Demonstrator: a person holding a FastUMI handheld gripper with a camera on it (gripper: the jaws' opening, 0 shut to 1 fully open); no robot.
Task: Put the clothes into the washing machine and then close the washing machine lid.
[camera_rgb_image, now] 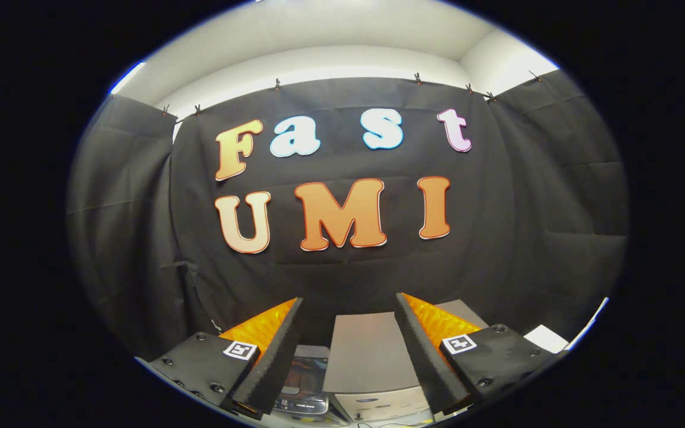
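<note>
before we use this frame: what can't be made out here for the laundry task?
- Gripper: fingers wide apart, nothing between them, aimed at the black cloth wall.
- Washing machine, gripper view: a grey top between the fingers; its right side sits behind the right finger, its front is cut off below. Lid open or shut: cannot tell.
- Dark object beside the machine: half behind the left finger, too small to identify.
- Clothes: cannot be made out.
</note>
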